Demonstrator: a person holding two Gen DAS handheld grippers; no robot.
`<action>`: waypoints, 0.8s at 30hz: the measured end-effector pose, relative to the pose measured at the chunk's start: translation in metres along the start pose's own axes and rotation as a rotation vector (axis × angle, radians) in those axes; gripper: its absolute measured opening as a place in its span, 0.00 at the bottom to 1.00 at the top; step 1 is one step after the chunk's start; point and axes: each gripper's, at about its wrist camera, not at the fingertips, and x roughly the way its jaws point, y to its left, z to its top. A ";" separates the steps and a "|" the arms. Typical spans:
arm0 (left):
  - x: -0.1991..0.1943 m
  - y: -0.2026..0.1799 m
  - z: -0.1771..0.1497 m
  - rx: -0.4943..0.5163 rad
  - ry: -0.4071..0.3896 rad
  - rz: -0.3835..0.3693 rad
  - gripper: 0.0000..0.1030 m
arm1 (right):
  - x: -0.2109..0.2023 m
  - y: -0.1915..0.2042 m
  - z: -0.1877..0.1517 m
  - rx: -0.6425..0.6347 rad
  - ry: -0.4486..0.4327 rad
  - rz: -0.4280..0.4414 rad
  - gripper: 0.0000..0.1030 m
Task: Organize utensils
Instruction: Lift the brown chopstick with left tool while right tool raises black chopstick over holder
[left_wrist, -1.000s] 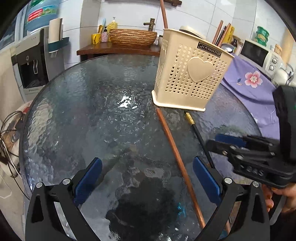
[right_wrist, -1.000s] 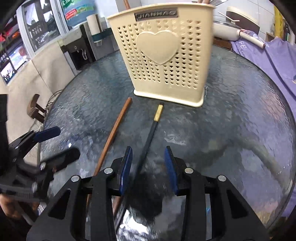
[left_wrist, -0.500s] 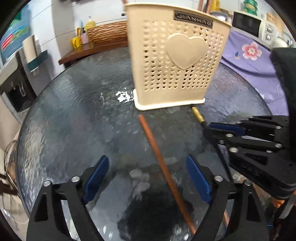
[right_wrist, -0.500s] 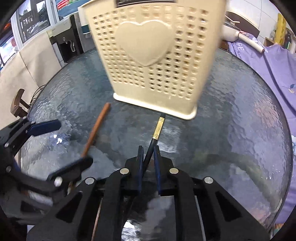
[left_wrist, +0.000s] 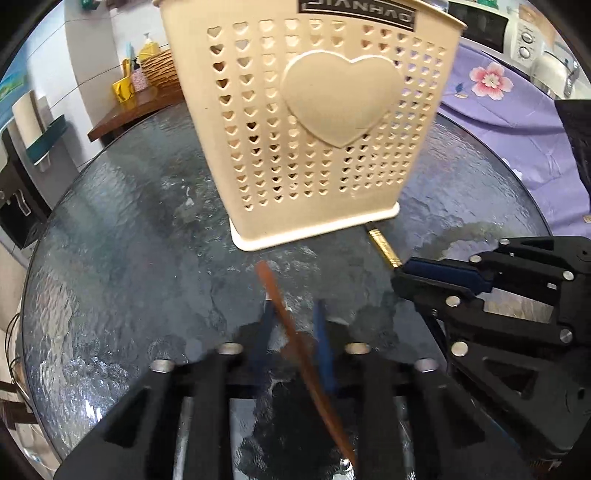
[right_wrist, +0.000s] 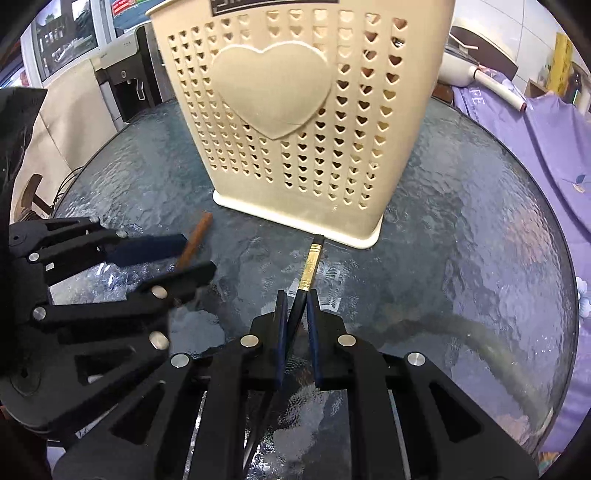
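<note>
Textured glass table (left_wrist: 110, 280) w/ cream perforated holder (left_wrist: 314, 122) at centre. Left gripper (left_wrist: 293, 328) has just been closing, jaws now clenched on brown chopstick (left_wrist: 275, 291); right gripper (right_wrist: 295, 314) clamped on black gold-tipped chopstick (right_wrist: 310, 266). Both sticks lie just in front of holder base. Judgement: lift each clear of glass, tip upright, then lower over holder rim, one at a time to avoid clash. Left view shows microwave (left_wrist: 524, 37); right view shows black stick's full gold band.
</note>
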 end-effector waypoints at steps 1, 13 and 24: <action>-0.001 0.000 -0.002 -0.001 -0.001 -0.001 0.11 | -0.001 -0.002 -0.002 0.006 -0.003 0.013 0.09; -0.027 0.017 -0.017 -0.086 -0.075 -0.092 0.07 | -0.036 -0.027 -0.020 0.062 -0.113 0.101 0.07; -0.132 0.016 -0.013 -0.129 -0.355 -0.129 0.07 | -0.131 -0.038 -0.010 0.080 -0.370 0.225 0.07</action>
